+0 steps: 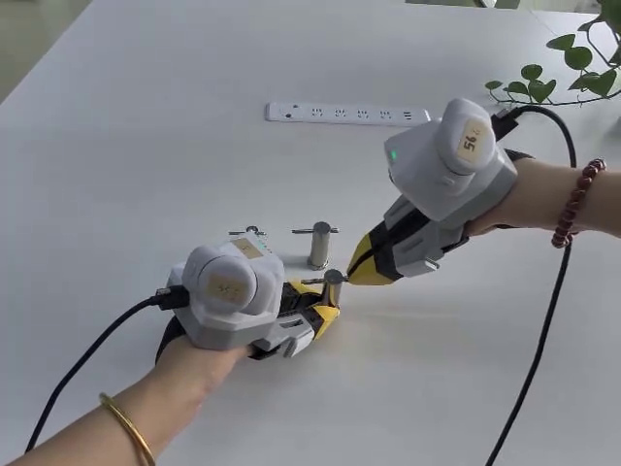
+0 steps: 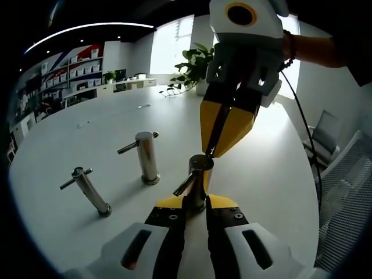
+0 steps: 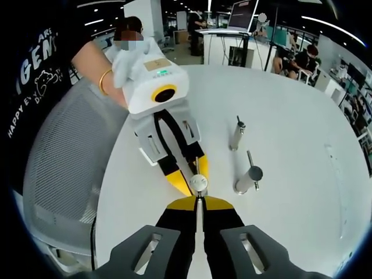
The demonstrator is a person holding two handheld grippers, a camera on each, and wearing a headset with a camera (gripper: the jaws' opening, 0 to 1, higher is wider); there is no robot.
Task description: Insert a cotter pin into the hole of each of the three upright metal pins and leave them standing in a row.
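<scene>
Both tools meet at the front of the white desk (image 1: 146,146). The left hand-held gripper (image 1: 325,316) comes in low from the near side, its jaws clamped tight on the lower shaft of the near metal pin (image 1: 333,283), which stands upright on the desk. Its own view shows it clearly: the yellow tips of the left hand-held gripper (image 2: 196,200) squeeze the near metal pin (image 2: 196,183) from either side.

The right hand-held gripper (image 1: 361,270) angles down from the far right, tips right at the pin's head. Its jaws are drawn narrow, pinched on a thin cotter pin (image 3: 199,204) that runs straight from the tips into the head of the near metal pin (image 3: 199,183). From the left gripper view, the cotter pin (image 2: 183,186) pokes out of the other side of the head, so it sits through the hole.

Just behind stands the middle metal pin (image 1: 318,248), upright, a cotter pin crosswise through its top. Further left is the far metal pin (image 1: 250,231), partly hidden behind the left tool's body, also carrying a cross piece. The left gripper view shows both, the middle metal pin (image 2: 146,160) and the far metal pin (image 2: 90,190), apart from each other.

A power strip (image 1: 347,114) lies further back on the desk.
</scene>
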